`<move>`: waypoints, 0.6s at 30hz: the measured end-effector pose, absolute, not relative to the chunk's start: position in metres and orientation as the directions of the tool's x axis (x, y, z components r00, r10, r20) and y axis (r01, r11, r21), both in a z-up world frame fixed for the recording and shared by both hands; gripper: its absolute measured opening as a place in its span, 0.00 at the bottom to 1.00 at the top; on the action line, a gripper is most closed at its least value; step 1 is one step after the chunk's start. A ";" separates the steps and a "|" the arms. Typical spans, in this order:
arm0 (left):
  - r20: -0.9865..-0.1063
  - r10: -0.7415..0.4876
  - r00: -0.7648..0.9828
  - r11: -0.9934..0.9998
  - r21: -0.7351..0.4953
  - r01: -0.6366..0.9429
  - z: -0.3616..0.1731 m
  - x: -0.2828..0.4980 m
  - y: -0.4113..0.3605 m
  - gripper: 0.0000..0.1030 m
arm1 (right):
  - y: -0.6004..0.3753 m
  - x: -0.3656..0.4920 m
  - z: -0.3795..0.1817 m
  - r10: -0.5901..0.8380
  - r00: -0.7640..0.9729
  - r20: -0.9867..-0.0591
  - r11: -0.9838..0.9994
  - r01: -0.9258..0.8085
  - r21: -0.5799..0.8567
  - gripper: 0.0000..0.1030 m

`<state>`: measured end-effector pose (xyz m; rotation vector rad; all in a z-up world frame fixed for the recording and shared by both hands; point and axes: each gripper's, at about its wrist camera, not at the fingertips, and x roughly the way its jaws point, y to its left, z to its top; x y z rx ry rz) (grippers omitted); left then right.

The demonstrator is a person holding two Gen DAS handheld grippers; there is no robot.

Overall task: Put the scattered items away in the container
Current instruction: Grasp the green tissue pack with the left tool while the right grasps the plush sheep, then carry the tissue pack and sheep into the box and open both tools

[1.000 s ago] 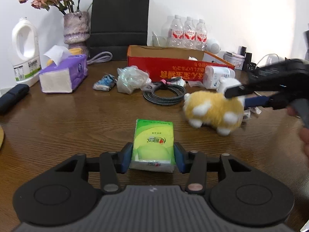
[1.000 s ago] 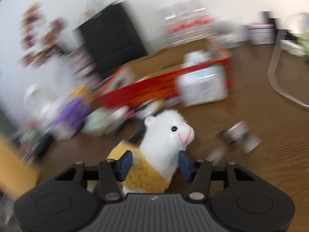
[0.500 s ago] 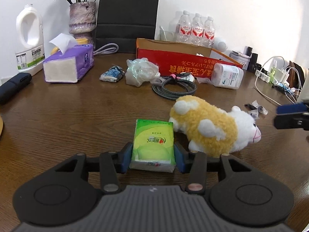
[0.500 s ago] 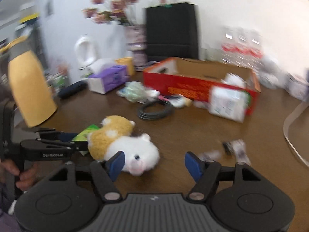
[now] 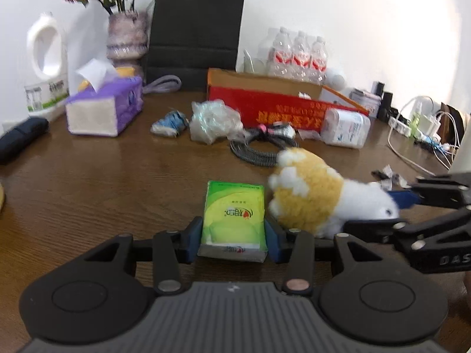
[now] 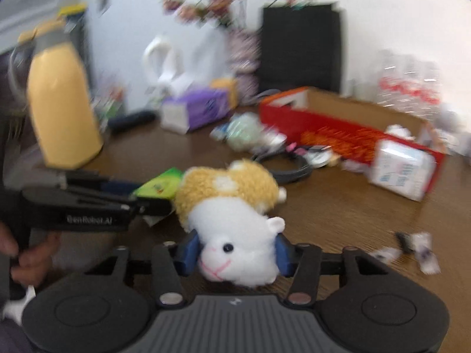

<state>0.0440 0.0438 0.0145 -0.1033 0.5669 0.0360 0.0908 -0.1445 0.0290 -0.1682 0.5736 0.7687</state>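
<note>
Jaws set on two items: a green tissue pack in the left gripper (image 5: pixel 234 236), a plush toy's head in the right gripper (image 6: pixel 237 254).

The left jaws are seen part-way closed with their pads against both sides of the green tissue pack (image 5: pixel 235 214), which rests on the worktop (image 5: pixel 117 176). The right jaws are closing on the white head of the plush toy (image 6: pixel 232 206), whose tan body lies on its side just ahead of them, touching the pack. Well beyond both, the red cardboard box (image 5: pixel 282 103) stands open as the container. A slip is judged likely if the soft head is lifted by so shallow a hold. The pack could be dragged aside by the toy. The coiled cable (image 5: pixel 259 150), lying between jaws and box, could be snagged.
</note>
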 end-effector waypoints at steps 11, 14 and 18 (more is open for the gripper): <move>-0.327 0.079 0.942 0.996 -0.018 -0.090 0.068 -0.015 0.011 0.44 | -0.184 0.000 0.086 0.332 0.901 -0.281 0.940 -0.341 0.016 0.47; -0.296 0.071 0.953 0.997 -0.011 -0.078 0.074 -0.033 0.004 0.44 | -0.189 -0.026 0.083 0.327 0.915 -0.238 0.944 -0.330 0.026 0.48; -0.276 0.062 0.959 0.998 -0.009 -0.067 0.077 -0.038 -0.001 0.44 | -0.194 -0.028 0.082 0.293 0.934 -0.204 0.956 -0.292 0.040 0.48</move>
